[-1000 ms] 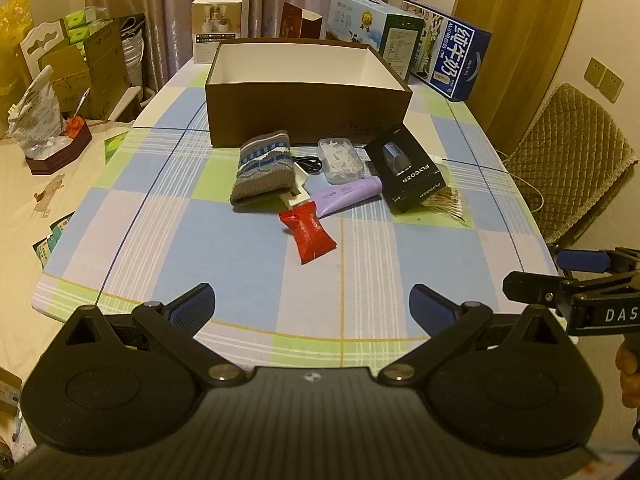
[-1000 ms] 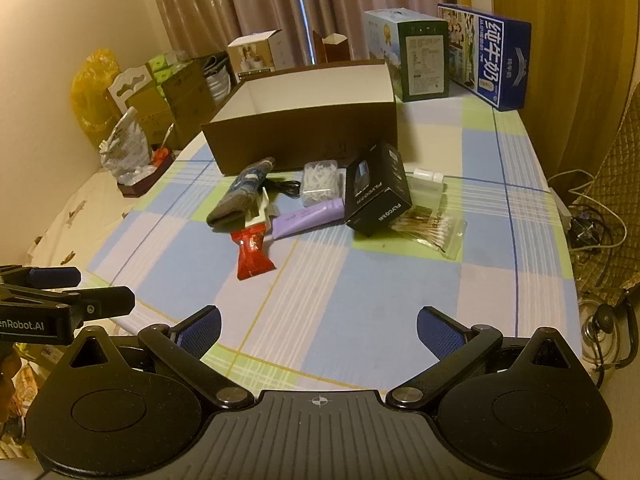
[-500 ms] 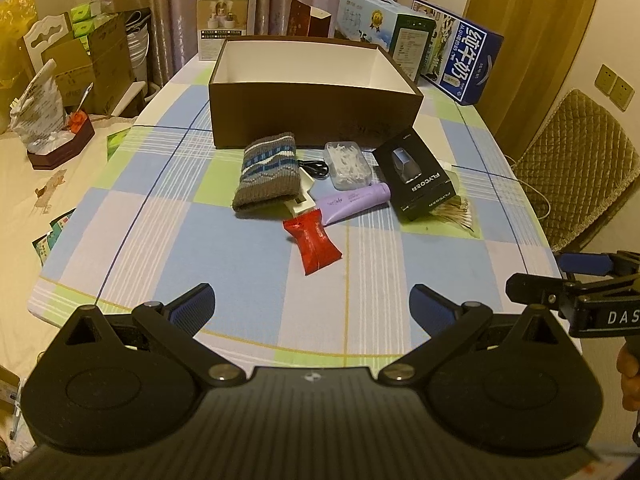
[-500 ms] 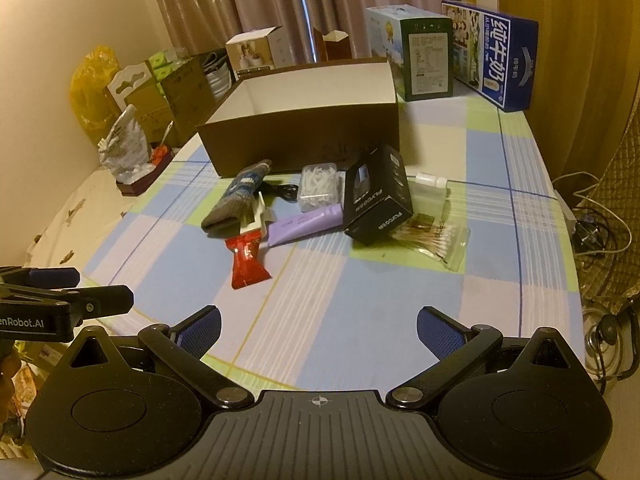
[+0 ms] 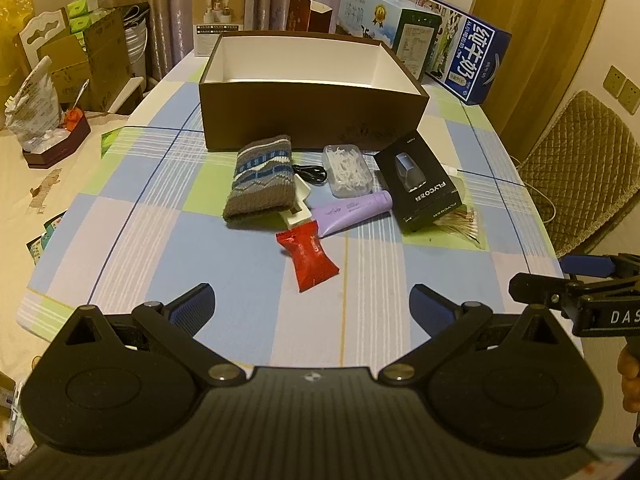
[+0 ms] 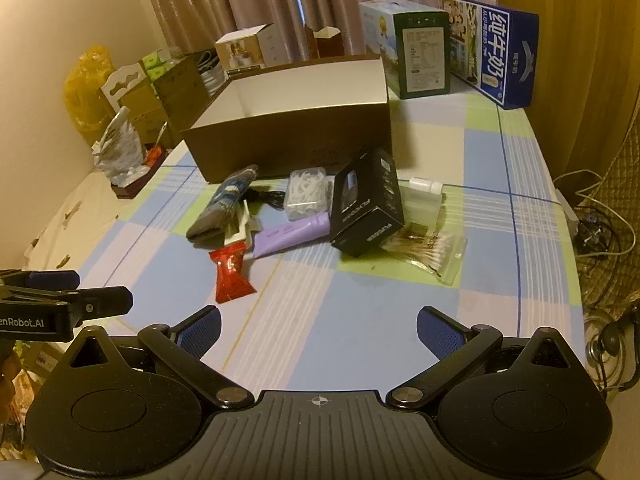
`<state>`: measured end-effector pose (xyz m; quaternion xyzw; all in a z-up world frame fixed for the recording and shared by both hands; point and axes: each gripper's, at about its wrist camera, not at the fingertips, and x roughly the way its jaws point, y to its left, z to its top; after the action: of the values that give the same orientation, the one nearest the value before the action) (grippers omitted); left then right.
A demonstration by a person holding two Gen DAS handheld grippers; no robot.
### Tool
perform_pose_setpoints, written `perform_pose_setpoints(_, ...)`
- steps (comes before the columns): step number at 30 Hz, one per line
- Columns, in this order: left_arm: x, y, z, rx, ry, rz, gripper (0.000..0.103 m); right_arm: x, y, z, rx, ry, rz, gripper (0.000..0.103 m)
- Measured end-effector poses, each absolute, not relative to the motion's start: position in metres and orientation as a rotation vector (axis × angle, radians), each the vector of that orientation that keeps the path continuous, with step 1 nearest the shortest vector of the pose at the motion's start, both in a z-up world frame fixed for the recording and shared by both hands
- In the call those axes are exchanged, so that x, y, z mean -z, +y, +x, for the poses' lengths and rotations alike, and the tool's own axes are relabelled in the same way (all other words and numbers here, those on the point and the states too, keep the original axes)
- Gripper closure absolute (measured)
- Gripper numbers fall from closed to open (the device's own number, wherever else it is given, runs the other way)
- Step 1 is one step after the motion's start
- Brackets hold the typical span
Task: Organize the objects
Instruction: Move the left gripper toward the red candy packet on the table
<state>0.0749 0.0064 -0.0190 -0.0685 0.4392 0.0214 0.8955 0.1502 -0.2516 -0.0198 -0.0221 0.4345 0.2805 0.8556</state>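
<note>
— Tongs first: how do they stand?
— Left tongs (image 5: 312, 304) gape wide with nothing between the blue pads, low over the near edge of the bench (image 5: 132, 236). Right tongs (image 6: 319, 326) likewise: spread wide, holding nothing, over the near right part of the checked cloth.

— And the things to sort?
— Bunched mid-bench, in front of the brown box (image 5: 312, 120), which shows bare white walls inside. A knitted sock (image 5: 260, 182) lies leftmost, its edge over a white piece (image 5: 299, 208). A red packet (image 5: 309, 254) lies nearest the tongs, just below a purple tube (image 5: 352, 214).

— Further right?
— A clear case (image 5: 348, 174) of white picks sits by a black cable (image 5: 310, 172). A black carton (image 5: 420, 186) leans against the tube's cap end and partly covers a bag of swabs (image 6: 430, 248). A white-capped clear pouch (image 6: 426, 188) lies behind the carton.

— Beyond the box?
— Milk cartons (image 5: 464, 64) stand along the far edge.
</note>
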Motion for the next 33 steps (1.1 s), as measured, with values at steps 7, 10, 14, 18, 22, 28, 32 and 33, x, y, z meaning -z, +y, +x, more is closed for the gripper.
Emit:
perform_pose_setpoints(7, 0.033, 0.006, 0.096, -0.078, 0.939, -0.152, 0.001, 0.026, -0.255, 0.172, -0.595, 0.929, -0.031, 0.002)
perform_pose_setpoints(10, 0.042, 0.008, 0.106, -0.094, 0.956, -0.166, 0.001, 0.030, -0.257, 0.183, -0.593, 0.935, -0.022, 0.002)
perform_pose_setpoints(14, 0.054, 0.009, 0.120, -0.115, 0.965, -0.174, 0.001, 0.033, -0.261, 0.200, -0.584, 0.926, -0.011, 0.002)
perform_pose_setpoints(18, 0.065, 0.009, 0.134, -0.132, 0.974, -0.180, 0.001, 0.037, -0.261, 0.216, -0.584, 0.927, -0.016, 0.002)
perform_pose_setpoints(22, 0.075, 0.007, 0.146, -0.142, 0.981, -0.191, 0.005, 0.043, -0.262, 0.231, -0.593, 0.925, -0.007, 0.002)
perform_pose_setpoints(28, 0.094, 0.004, 0.163, -0.159, 1.004, -0.221, 0.018, 0.051, -0.265, 0.250, -0.592, 0.911, -0.003, 0.002)
perform_pose_setpoints(32, 0.106, 0.000, 0.174, -0.171, 1.018, -0.229, 0.026, 0.055, -0.270, 0.265, -0.586, 0.904, 0.020, 0.002)
perform_pose_setpoints(33, 0.110, 0.000, 0.177, -0.177, 1.024, -0.226, 0.028, 0.055, -0.272, 0.268, -0.584, 0.902, 0.028, 0.002)
